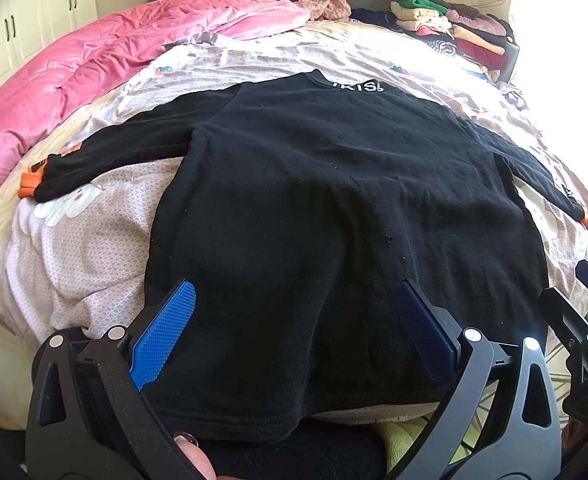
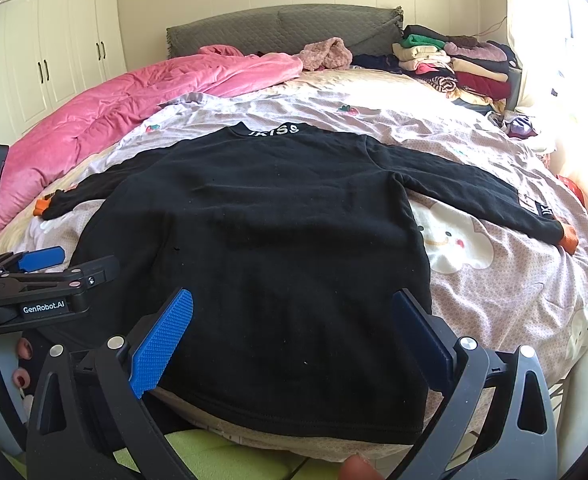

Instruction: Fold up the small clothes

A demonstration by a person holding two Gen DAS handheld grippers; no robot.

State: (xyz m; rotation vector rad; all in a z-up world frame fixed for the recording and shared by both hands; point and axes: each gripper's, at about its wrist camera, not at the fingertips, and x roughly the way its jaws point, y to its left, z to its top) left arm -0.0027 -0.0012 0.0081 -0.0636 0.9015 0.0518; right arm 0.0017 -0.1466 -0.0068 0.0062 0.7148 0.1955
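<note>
A small black long-sleeved sweatshirt (image 1: 314, 200) lies flat on the bed, back up, collar far, both sleeves spread out, orange cuffs at the ends. It also shows in the right wrist view (image 2: 261, 240). My left gripper (image 1: 296, 292) is open and empty above the hem's left part. My right gripper (image 2: 294, 300) is open and empty above the hem's right part. The left gripper also shows at the left edge of the right wrist view (image 2: 49, 272), and part of the right gripper shows in the left wrist view (image 1: 574, 312).
A pink quilt (image 1: 93, 68) is bunched along the bed's left side. Stacks of folded clothes (image 1: 454, 28) sit at the far right corner by a grey headboard (image 2: 285, 28). White wardrobes (image 2: 53, 52) stand at left. The patterned sheet (image 2: 494, 280) surrounds the sweatshirt.
</note>
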